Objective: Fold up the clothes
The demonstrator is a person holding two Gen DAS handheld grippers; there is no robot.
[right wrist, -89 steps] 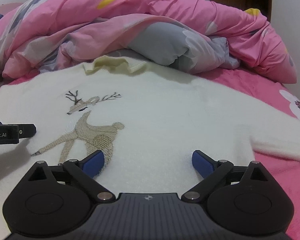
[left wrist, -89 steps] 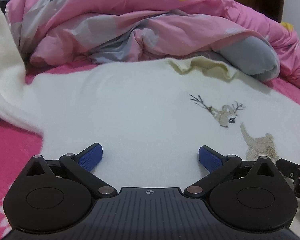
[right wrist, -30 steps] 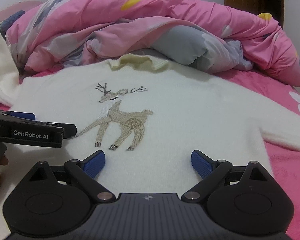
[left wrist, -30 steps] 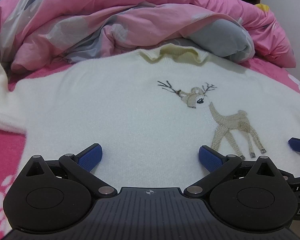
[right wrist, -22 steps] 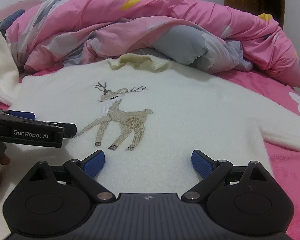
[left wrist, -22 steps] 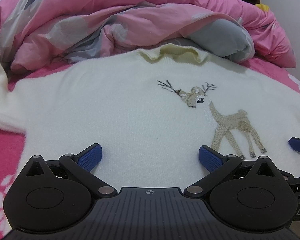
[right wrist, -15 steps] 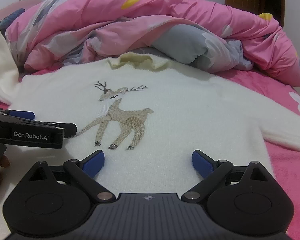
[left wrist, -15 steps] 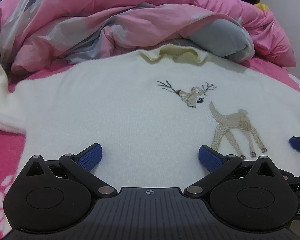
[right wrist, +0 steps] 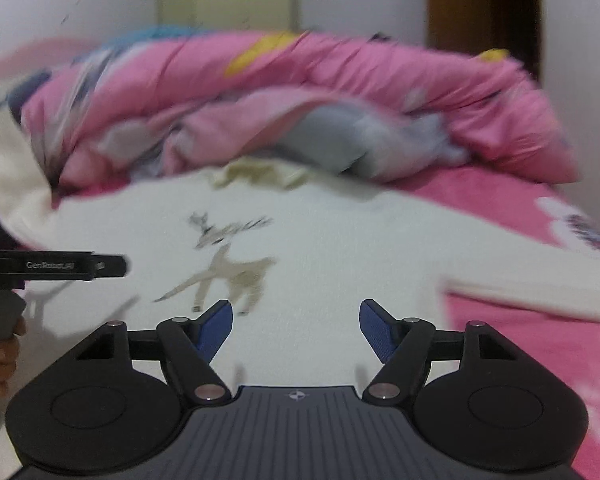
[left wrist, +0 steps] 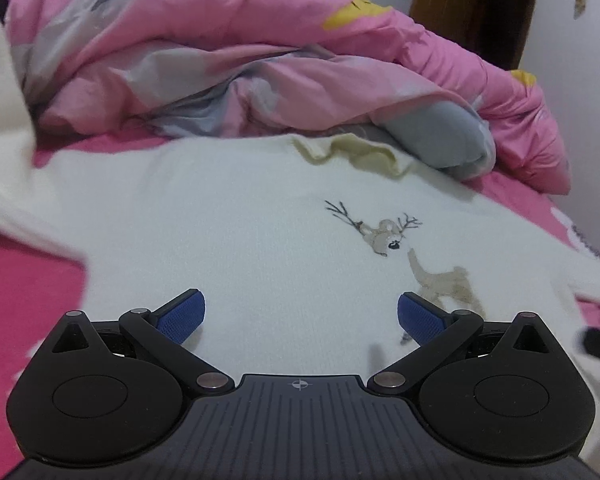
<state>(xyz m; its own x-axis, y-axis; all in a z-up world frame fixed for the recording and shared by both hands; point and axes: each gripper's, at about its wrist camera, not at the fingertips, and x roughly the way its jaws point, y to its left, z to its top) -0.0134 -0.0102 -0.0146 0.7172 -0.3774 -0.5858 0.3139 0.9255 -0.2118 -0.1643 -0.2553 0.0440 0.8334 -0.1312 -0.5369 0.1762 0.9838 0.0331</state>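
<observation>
A cream sweater (left wrist: 228,232) with an embroidered deer (left wrist: 424,264) lies flat, front up, on the pink bed, its collar (left wrist: 352,152) toward the duvet. My left gripper (left wrist: 300,316) hovers open over the sweater's lower left part, nothing between its blue pads. In the right wrist view the same sweater (right wrist: 340,248) and deer (right wrist: 228,272) appear blurred. My right gripper (right wrist: 296,330) is open above the lower hem area, jaws somewhat narrower than before. The left gripper (right wrist: 60,266) shows from the side at the left edge, held by a hand (right wrist: 0,360).
A rumpled pink and grey duvet (left wrist: 240,60) is piled behind the collar. The pink bedsheet (left wrist: 24,280) shows at both sides. One sleeve (right wrist: 540,280) stretches out to the right; another cream fold (left wrist: 0,120) rises at far left. A wooden door frame (left wrist: 472,8) stands behind.
Both grippers have shifted forward and the views are blurred with motion. The right gripper's jaws have closed partway. The sweater has not moved.
</observation>
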